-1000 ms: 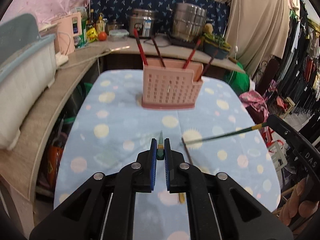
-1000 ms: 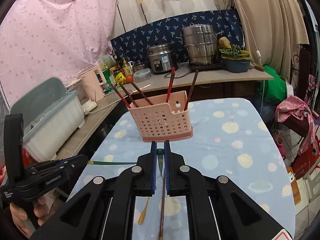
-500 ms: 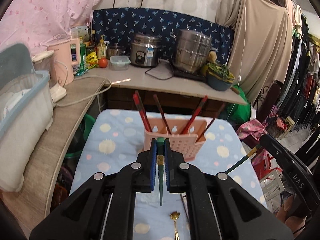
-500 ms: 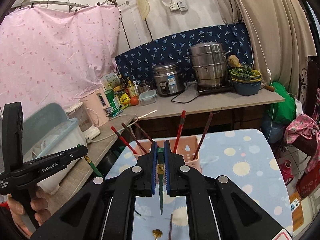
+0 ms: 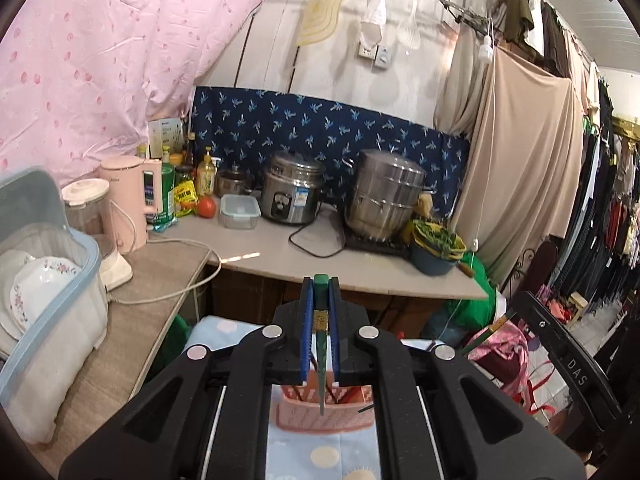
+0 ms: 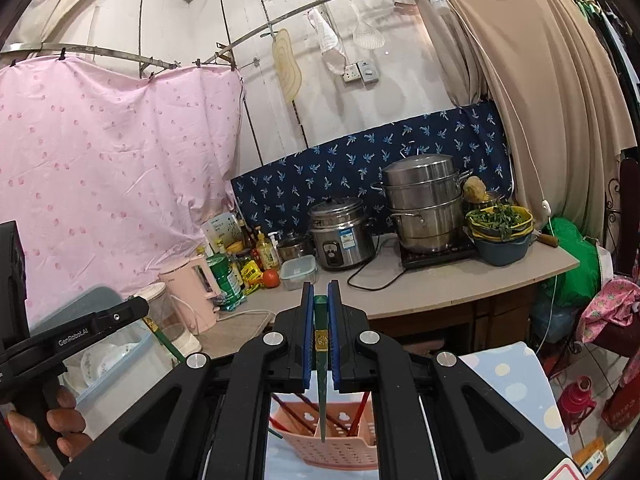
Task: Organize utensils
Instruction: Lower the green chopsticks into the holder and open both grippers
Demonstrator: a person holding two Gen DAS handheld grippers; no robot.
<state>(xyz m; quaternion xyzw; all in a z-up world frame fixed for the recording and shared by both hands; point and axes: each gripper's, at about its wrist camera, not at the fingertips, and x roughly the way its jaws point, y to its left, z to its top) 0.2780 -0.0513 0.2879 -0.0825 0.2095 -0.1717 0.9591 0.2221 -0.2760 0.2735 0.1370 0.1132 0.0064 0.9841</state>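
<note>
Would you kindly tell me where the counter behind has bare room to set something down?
The beige counter is bare in front, between the white kettle cord and the blue bowl of greens. Along the wall it is crowded: pink kettle, bottles, steel rice cooker, stacked steel steamer.

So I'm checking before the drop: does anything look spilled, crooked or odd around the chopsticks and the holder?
Nothing stands out. Each claw, left and right, grips one green chopstick pointing tip down toward the pink utensil basket. The basket stands upright on the dotted cloth, the red chopsticks in it leaning; no spill.
</note>
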